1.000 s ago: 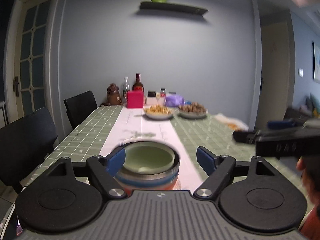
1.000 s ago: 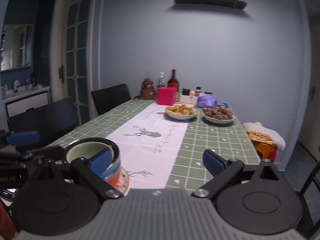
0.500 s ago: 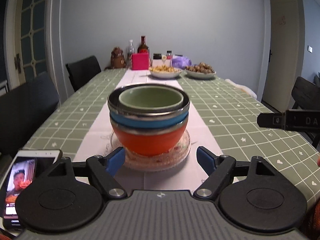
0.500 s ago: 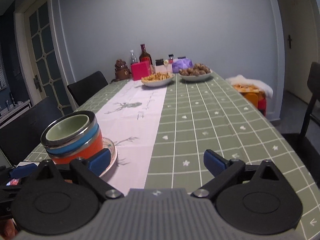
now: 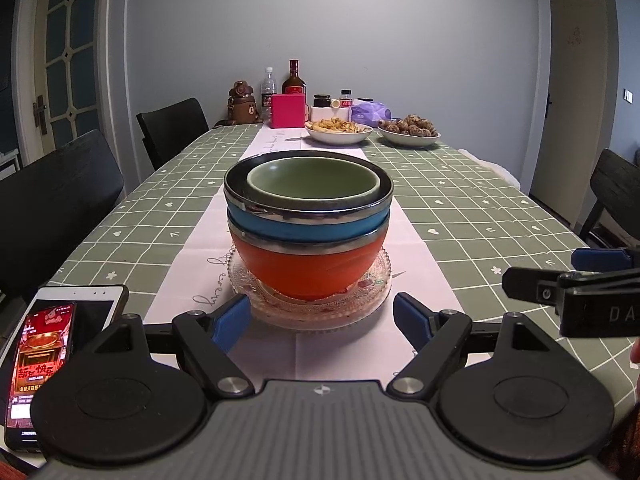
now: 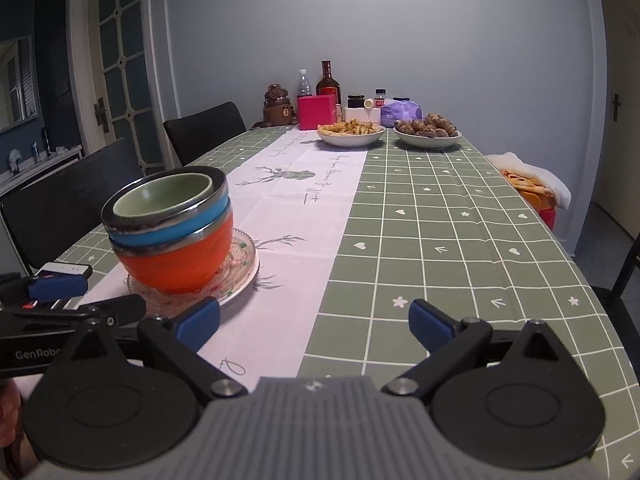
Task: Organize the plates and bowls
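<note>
A stack of bowls stands on a clear glass plate (image 5: 310, 300) on the white runner: an orange bowl (image 5: 308, 268) at the bottom, a blue bowl (image 5: 308, 228) in it, and a green bowl (image 5: 312, 178) on top. The stack also shows in the right wrist view (image 6: 172, 228) on the plate (image 6: 240, 264). My left gripper (image 5: 322, 320) is open and empty, just in front of the plate. My right gripper (image 6: 314, 320) is open and empty, to the right of the stack over the tablecloth.
A phone (image 5: 44, 356) with a lit screen lies at the table's near left corner. Two bowls of food (image 5: 339, 130) (image 5: 409, 132), a pink box (image 5: 288, 110) and bottles (image 5: 294, 78) stand at the far end. Black chairs (image 5: 60, 200) line the left side.
Both grippers have drawn back and lowered from the stack. The stack, seen close and from above a second ago, now stands whole on its plate in front of the left gripper.
</note>
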Available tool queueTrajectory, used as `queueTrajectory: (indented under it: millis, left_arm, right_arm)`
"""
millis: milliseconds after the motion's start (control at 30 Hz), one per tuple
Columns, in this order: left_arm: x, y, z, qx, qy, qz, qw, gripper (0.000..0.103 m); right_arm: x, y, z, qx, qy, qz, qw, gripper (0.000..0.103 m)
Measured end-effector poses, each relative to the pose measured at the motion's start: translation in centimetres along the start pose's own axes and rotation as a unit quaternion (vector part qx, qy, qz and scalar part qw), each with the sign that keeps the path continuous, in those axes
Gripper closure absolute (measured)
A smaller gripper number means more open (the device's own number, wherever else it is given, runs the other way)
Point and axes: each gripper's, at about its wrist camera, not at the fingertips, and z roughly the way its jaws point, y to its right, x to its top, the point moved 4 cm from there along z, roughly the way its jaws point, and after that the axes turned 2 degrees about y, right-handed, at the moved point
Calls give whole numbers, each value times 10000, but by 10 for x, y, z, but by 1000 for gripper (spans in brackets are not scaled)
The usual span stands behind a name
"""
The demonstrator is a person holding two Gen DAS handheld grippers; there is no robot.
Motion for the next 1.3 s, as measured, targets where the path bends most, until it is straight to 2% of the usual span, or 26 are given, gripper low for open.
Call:
queueTrajectory:
  millis: [467,1300]
  left_arm:
    - [-2,-2,2,-27,-109,-44,9999,8]
    - [-2,-2,-1,23,-44,36,10000,8]
  right_arm:
    - [-1,-5,0,7,-16,-171,9999,3]
    - [-3,-1,4,-54,-105,-113,9999,3]
